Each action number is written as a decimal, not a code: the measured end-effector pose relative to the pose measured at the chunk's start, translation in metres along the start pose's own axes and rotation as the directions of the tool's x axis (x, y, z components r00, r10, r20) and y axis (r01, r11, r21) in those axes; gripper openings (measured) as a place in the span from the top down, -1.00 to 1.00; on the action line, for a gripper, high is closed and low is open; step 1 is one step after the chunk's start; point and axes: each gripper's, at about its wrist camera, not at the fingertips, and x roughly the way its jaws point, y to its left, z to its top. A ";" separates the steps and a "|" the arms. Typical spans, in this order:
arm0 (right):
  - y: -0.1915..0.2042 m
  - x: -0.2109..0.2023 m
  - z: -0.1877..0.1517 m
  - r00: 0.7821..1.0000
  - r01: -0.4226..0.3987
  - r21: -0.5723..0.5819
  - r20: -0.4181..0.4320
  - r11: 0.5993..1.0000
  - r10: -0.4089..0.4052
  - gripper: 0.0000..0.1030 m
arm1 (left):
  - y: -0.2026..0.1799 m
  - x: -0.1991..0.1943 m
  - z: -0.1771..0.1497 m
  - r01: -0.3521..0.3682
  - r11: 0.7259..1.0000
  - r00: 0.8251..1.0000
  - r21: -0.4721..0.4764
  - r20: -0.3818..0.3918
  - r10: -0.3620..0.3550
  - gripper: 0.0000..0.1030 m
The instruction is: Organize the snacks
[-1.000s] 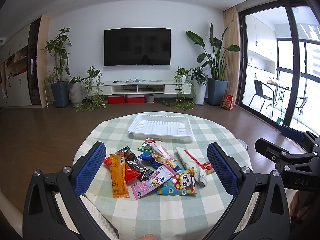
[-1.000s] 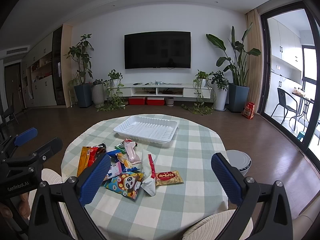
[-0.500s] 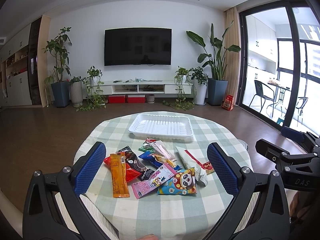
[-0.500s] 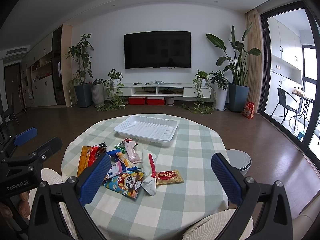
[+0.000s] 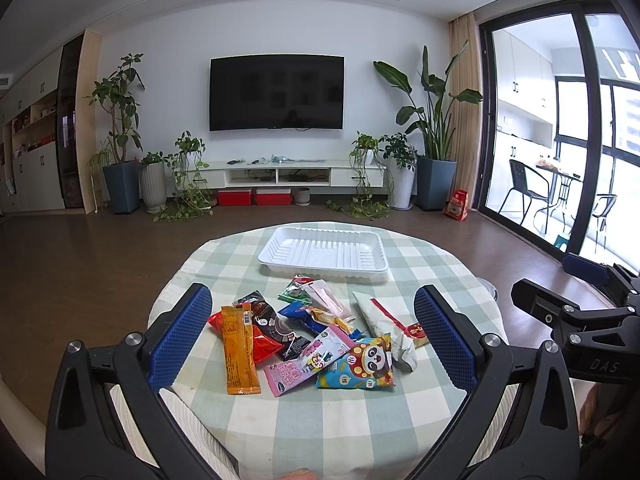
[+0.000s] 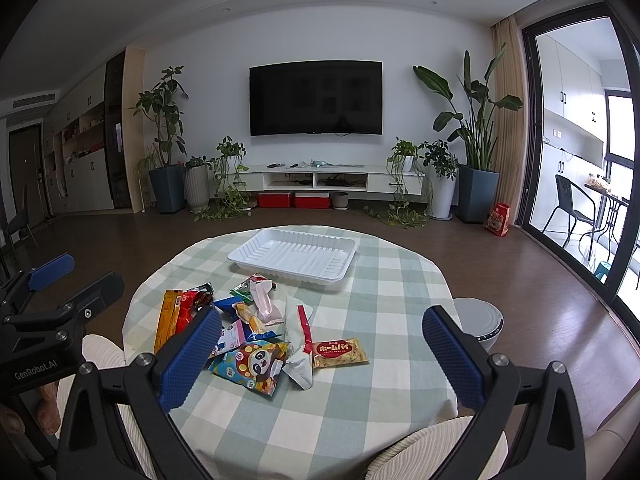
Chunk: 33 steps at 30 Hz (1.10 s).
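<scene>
Crinkly foil snacks (image 5: 316, 340) before ribbed tray (image 5: 324, 250)

Glossy wrappers on checked cloth
Shiny foil snack packets (image 5: 320, 344) lie on a matt woven tablecloth (image 5: 320, 420); ribbed white plastic tray (image 5: 324, 248) gleams.

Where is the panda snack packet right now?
The panda packet lies at the near edge of the snack pile, touching the white wrapper, well short of the empty white tray.
</scene>
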 end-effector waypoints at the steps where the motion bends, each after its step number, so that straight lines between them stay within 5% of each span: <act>1: 0.000 0.000 0.000 1.000 0.001 0.000 0.000 1.000 -0.001 -1.00 | 0.000 0.000 0.000 -0.001 1.000 1.000 0.000 0.000 0.001 -0.99; 18: -0.004 0.011 -0.010 0.999 -0.016 0.016 -0.035 1.000 0.016 -1.00 | 0.010 0.004 -0.007 -0.017 1.000 0.999 -0.001 -0.035 0.017 -0.99; 33: -0.003 0.067 -0.033 0.980 -0.038 0.025 -0.196 0.999 0.042 -1.00 | 0.068 0.075 -0.043 -0.126 0.989 0.972 -0.074 -0.210 0.108 -0.99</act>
